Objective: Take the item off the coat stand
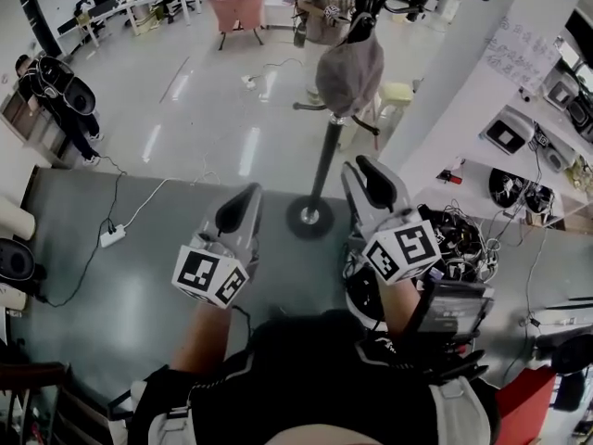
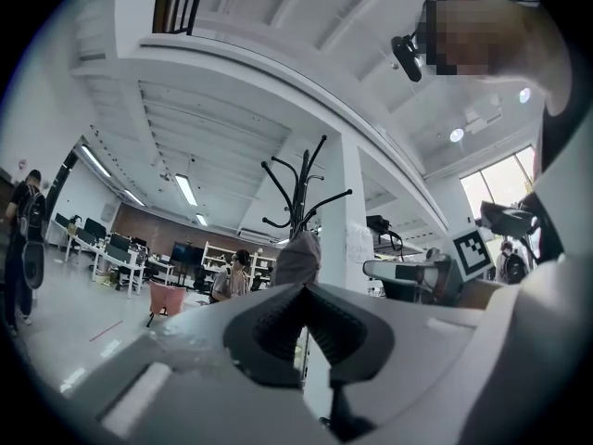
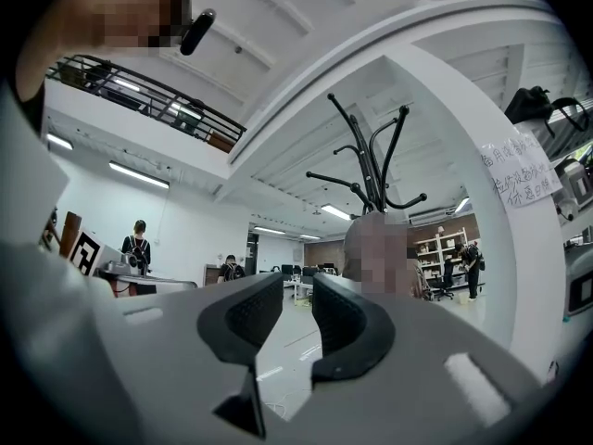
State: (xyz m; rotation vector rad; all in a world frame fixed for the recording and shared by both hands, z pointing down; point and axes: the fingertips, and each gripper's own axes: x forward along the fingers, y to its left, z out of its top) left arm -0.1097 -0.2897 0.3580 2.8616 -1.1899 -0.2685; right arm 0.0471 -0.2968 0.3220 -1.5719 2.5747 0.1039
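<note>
On an upper hook of the black metal coat stand (image 1: 324, 165), a grey fabric cap (image 1: 349, 70) is hung, touched by neither gripper. Lower down, to either side of the stand's pole and well short of the cap, two hand-held grippers are listed: left gripper (image 1: 243, 202), jaws pressed together, nothing between them; right gripper (image 1: 363, 170), jaws narrowly parted, nothing between them.

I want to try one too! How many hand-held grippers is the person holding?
2. The left hand-held gripper is on the left, the right hand-held gripper beside it on the right, both facing the coat stand.
</note>
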